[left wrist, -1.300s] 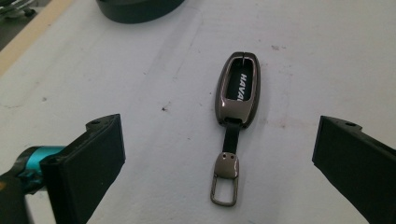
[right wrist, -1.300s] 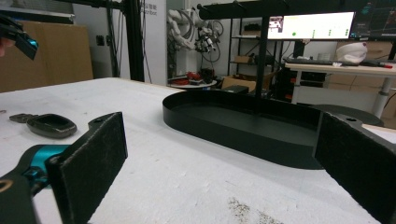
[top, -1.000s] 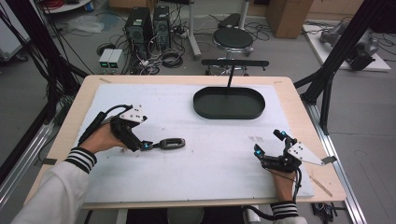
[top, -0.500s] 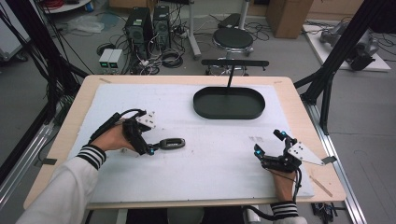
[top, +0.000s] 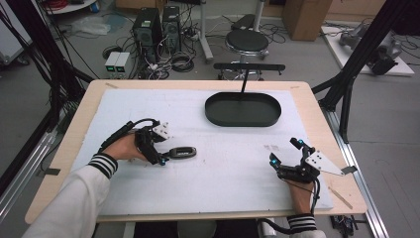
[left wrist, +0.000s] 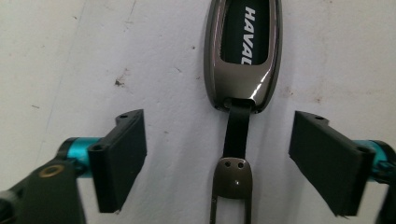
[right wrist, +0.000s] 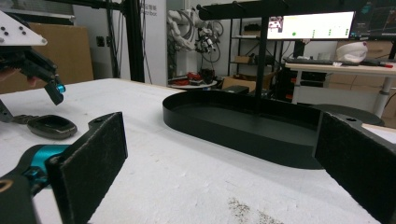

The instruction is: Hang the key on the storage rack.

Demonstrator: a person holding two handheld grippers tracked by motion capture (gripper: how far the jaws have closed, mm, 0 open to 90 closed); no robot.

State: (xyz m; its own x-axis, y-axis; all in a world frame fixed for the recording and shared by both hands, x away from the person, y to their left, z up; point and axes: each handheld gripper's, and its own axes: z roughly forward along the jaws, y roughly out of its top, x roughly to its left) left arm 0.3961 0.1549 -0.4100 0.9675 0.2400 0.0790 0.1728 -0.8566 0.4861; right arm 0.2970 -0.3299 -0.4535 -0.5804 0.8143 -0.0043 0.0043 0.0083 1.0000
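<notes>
Since a second ago the left gripper (top: 161,157) has slid toward the key fob, so its spread black jaws now flank the fob's strap end, while the right gripper (top: 283,156) has stayed put near the right front of the table. In the left gripper view the left gripper (left wrist: 219,158) stands wide open, its two pads well apart and touching nothing; between them lie the black strap and the bronze metal clasp of the glossy grey-brown oval key fob with a black face and white lettering (left wrist: 243,51), whose body lies just beyond the jaws on the white foam-covered tabletop (left wrist: 60,60). In the high view the key fob (top: 182,152) lies flat just right of the left gripper. The right gripper (right wrist: 219,163) is also released, its jaws wide apart and empty, resting low over the white surface; ahead of it sits the shallow black oval tray (right wrist: 243,123) with a thin black post rising from its far side. In the high view that tray (top: 242,110) lies beyond both grippers, toward the far edge of the table.
</notes>
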